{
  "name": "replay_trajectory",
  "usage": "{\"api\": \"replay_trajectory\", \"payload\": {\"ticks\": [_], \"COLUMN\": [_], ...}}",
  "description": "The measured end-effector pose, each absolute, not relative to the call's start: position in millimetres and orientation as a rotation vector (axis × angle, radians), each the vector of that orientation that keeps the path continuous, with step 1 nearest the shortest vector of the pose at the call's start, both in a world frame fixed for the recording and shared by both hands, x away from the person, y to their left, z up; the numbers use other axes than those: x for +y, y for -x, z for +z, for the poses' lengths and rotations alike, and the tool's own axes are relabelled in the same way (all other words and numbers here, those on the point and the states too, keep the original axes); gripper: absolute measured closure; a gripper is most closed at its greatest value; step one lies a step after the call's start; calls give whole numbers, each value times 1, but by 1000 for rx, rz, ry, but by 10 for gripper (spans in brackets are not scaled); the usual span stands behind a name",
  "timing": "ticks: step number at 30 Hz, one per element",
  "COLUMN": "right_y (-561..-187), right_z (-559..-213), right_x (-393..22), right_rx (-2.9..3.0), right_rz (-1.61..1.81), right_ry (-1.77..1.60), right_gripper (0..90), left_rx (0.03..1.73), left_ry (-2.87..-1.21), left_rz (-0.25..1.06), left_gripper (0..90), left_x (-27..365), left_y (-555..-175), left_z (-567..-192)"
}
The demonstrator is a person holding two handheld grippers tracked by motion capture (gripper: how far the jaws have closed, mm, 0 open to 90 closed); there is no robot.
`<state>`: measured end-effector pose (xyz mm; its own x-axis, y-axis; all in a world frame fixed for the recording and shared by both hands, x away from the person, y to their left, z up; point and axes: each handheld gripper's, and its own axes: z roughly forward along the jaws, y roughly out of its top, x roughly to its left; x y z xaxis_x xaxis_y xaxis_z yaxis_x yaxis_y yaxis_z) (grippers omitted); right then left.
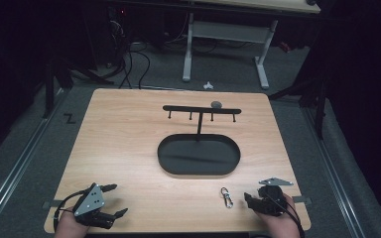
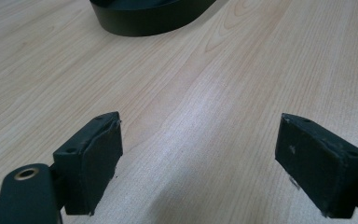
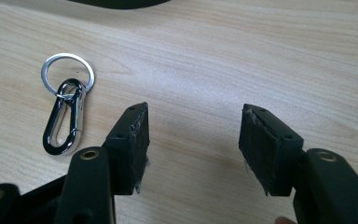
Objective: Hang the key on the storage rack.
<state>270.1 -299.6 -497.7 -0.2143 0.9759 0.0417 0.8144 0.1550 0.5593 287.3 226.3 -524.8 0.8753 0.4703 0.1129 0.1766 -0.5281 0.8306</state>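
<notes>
The right gripper (image 3: 193, 140) hovers low with jaws apart and nothing between them — the keyring (image 3: 65, 116) lies on the table (image 1: 129, 129) just beside its left jaw, ungrasped — so I'd say pickup comes next: shift over, straddle, squeeze.

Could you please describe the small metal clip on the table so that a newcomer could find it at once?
On the wooden table, look at the near edge, below the black oval tray. Just left of the right hand-held gripper lies the keyring clip, the sole shiny silver item.
</notes>
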Motion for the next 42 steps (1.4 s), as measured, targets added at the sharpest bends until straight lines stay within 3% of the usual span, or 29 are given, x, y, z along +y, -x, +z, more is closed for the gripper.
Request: {"api": "replay_trajectory", "payload": {"ticks": [15,29,36,42], "right_y": [-287,-311,-312,-313], "right_z": [-490,-478,-470,-476], "right_x": [-302,-275,-253,-241], "right_rx": [2233,2401,2472,2525], "right_rz": [504,305,370,354], "right_ry": [-1785,-1803,-1755,-1725], "right_gripper": [392,345,246,280], "left_rx": [456,453,452,452], "left_ry": [-2115,-2115,-2119,-2122], "left_rz": [407,407,402,401], "left_gripper": [153,154,154,154], "left_x": [227,227,226,226], "left_y": [-287,-287,-287,-287], "left_z": [-523,-523,-523,-523]}}
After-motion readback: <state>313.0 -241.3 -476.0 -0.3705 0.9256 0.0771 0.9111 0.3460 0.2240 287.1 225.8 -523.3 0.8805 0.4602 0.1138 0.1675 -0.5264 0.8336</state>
